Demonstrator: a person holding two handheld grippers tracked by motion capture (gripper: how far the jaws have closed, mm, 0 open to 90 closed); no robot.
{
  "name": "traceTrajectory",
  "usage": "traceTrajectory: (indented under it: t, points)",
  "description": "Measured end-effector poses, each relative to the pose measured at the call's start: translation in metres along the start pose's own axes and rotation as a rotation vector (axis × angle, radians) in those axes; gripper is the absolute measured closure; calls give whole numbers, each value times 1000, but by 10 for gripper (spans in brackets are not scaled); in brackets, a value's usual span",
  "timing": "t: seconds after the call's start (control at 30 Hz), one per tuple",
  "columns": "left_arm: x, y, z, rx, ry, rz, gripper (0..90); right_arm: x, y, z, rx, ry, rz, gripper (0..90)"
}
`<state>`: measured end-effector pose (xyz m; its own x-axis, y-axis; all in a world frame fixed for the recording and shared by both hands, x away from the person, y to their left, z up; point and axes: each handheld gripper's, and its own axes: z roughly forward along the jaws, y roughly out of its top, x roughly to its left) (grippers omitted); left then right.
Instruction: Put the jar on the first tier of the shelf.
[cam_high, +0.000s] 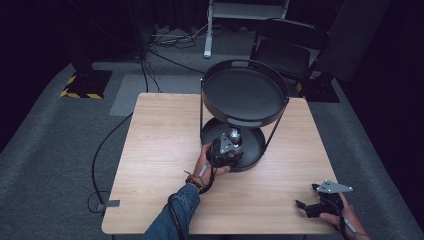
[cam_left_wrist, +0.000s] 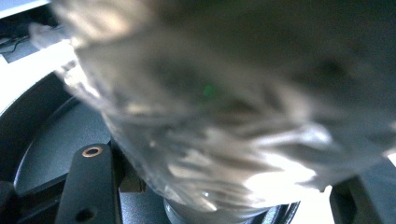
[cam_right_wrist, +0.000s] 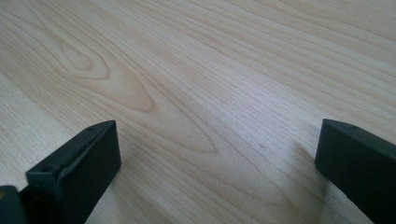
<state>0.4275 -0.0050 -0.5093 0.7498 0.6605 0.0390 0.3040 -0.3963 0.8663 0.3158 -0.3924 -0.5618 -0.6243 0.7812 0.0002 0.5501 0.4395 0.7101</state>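
1 clear glass (cam_left_wrist: 224, 121) sits pinched upright in my left gripper (cam_high: 229, 148), low over the bottom tray (cam_high: 252, 152) of the 2-tier black stand (cam_high: 245, 95). My right gripper (cam_high: 312, 202) rests well apart on the wooden table (cam_high: 160, 145), jaws spread and empty.

The left gripper (cam_high: 227, 149) is black, with a grey three-cornered plate on top, and a copper-ringed screw hole shows in one jaw in its own view. The left arm wears a blue denim sleeve (cam_high: 175, 215), a dark beaded bracelet (cam_high: 194, 182) at the wrist, and a black cable (cam_high: 173, 212) winds along it. The right gripper (cam_high: 306, 206) is black too, with a like grey plate, blocky matte jaws and a cable trailing over the right hand (cam_high: 342, 216).
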Motion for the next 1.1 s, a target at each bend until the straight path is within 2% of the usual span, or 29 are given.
traceTrajectory:
  t: [0.17,0.37,0.5,0.9,1.1]
  points:
    - [0,2,2,10,-4,-4,346,0,0,0,0,0,0,0]
    - [4,6,5,50,-6,-13,346,0,0,0,0,0,0,0]
    - [7,6,5,54,-14,-26,346,0,0,0,0,0,0,0]
    - [6,9,5,74,1,-21,341,0,0,0,0,0,0,0]
    - [7,9,2,79,-7,-25,321,0,0,0,0,0,0,0]
